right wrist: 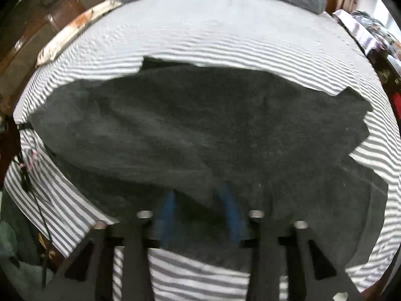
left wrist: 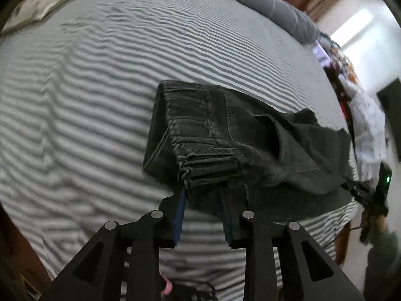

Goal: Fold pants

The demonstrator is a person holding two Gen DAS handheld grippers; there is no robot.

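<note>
A: Big picture first: a bed with a grey-and-white striped sheet [left wrist: 100,100] fills both views, and a plain grey bolster [left wrist: 275,2] runs along its far edge.

B: And the dark pants [left wrist: 225,135] lie on that sheet, towards the near right of the bed in the left wrist view. They're bunched over themselves, with the stitched hem end pointing near-left.

A: In the right wrist view the pants [right wrist: 200,125] spread across almost the whole middle, a wide dark slab of cloth, motion-blurred.

B: Left tool [left wrist: 204,200] now. Its blue-padded fingers [left wrist: 181,208] stand apart, with the near hem edge of the pants draped between and over the tips. Spread, then, not pinching hard.

A: Right tool [right wrist: 200,200]: fingers also apart, blue pads [right wrist: 166,213] poking under the near edge of the cloth, which covers the tips. I can't tell whether any cloth is gripped.

B: Off the right side, a heap of mixed laundry [left wrist: 366,125], pale and patterned.

A: And a small green light [left wrist: 388,179] glows at the far right edge.
</note>
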